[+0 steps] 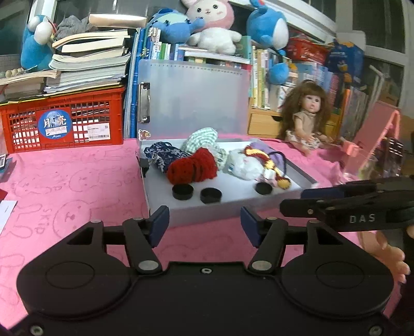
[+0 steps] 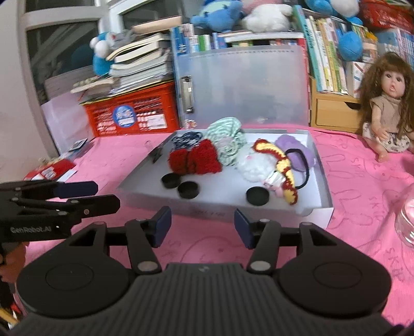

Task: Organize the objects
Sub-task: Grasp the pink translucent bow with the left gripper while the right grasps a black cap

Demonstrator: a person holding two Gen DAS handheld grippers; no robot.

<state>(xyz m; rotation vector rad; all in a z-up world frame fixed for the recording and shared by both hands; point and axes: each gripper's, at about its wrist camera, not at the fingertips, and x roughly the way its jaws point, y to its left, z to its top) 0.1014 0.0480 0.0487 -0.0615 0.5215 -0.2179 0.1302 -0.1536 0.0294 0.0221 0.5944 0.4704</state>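
A white storage box lies with its lid up on the pink cloth. Inside lie a red knitted piece, a dark blue patterned pouch, a green checked cloth, a white fluffy toy, a red-and-yellow knitted band, a purple item and three black round caps. My left gripper hovers open just before the box's front wall, with nothing between its fingers. My right gripper is open and empty there too, and shows side-on in the left wrist view.
A red crate under stacked books stands left of the box. Plush toys and rows of books fill the back. A doll sits at the right. A clear glass jar stands at the right edge. A person's fingers show at the right.
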